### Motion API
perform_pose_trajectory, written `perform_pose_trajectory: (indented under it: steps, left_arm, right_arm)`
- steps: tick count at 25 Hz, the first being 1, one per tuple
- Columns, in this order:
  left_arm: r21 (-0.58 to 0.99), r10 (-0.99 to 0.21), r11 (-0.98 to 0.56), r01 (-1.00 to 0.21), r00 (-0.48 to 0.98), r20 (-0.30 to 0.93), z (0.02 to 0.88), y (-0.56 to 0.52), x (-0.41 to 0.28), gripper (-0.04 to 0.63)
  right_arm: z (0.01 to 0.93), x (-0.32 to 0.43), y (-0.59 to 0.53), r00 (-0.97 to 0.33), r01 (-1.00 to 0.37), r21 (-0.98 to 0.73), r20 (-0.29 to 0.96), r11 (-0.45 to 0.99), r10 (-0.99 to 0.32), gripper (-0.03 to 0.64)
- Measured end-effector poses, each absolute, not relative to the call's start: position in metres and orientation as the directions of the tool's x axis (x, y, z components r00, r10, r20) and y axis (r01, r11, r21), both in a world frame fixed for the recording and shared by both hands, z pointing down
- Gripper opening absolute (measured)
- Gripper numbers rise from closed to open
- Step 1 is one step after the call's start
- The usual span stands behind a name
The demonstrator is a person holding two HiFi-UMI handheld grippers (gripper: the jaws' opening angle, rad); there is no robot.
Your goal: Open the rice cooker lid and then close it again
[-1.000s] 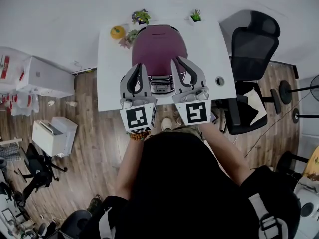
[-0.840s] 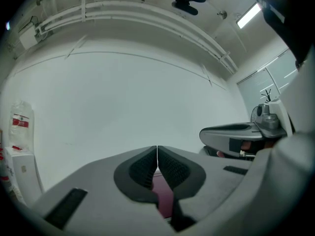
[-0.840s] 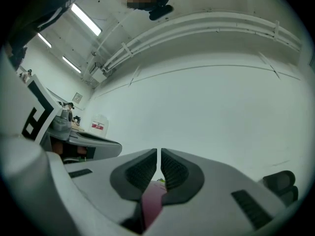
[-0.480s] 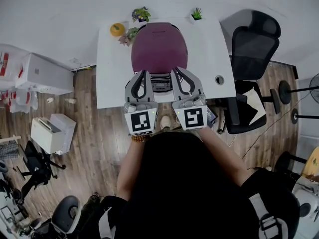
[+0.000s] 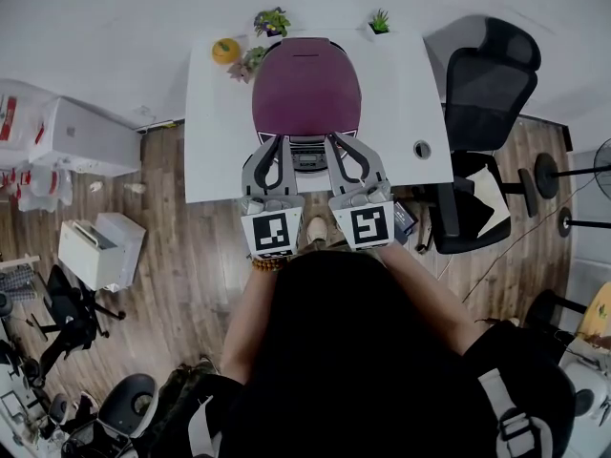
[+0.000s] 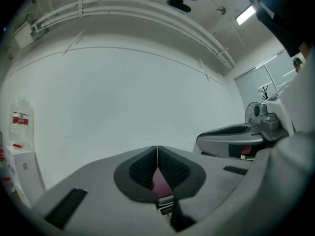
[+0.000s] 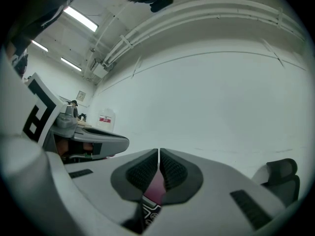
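At the far left of the head view stands a white cabinet [image 5: 91, 146]. In the left gripper view a white bag [image 6: 19, 119] on it shows a red label, too small to read. Right of it, a white table [image 5: 215, 160] fills the upper middle, with an orange object [image 5: 225, 50] and small potted plants [image 5: 271, 21] along its far edge. The rice cooker [image 5: 305, 89] stands mid-table with its maroon lid down. Its control panel [image 5: 307, 160] faces the person, and the print on it is unreadable. The left gripper [image 5: 281, 141] points at the cooker's front left, pads pressed together on nothing. Beside it, the right gripper [image 5: 335, 139] has just been closing its jaws, which are now all but together and empty. Each gripper carries a cube [image 5: 270, 233] of black-and-white square markers. A black office chair [image 5: 487, 74] stands at the upper right.
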State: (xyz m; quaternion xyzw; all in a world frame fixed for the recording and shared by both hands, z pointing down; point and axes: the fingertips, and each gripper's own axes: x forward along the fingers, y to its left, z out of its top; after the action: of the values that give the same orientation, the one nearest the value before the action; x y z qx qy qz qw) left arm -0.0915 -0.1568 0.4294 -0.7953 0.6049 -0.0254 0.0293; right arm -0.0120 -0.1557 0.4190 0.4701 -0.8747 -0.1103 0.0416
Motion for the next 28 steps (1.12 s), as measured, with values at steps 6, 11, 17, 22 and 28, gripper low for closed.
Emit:
perform_pose_trajectory:
  steps: [6,11,17,22,28]
  left_arm:
    - [-0.082,-0.960,-0.280,-0.957,0.279,0.017,0.433,-0.158,-0.087,0.023]
    - [-0.071,-0.961,-0.277,-0.958,0.278,-0.004,0.432,-0.159,-0.087,0.023]
    - [-0.085,-0.960,-0.281,-0.956,0.279,0.037,0.439,-0.160,-0.086,0.023]
    - [-0.087,-0.960,-0.281,-0.956,0.278,0.041,0.441,-0.161,-0.086,0.023]
    - [-0.089,-0.960,-0.280,-0.956,0.277,0.046,0.440,-0.162,-0.086,0.023]
  right_arm:
    - [0.432,-0.011,-0.155,-0.545,-0.817,0.203,0.033,0.540,-0.837,0.029]
    - [0.437,-0.014,-0.154,-0.556,-0.807,0.213,0.041,0.551,-0.830,0.029]
    - [0.443,-0.011,-0.156,-0.551,-0.811,0.192,0.067,0.552,-0.832,0.028]
    - [0.447,-0.011,-0.157,-0.548,-0.812,0.185,0.080,0.553,-0.832,0.028]
    - [0.449,-0.012,-0.158,-0.551,-0.810,0.179,0.094,0.558,-0.829,0.028]
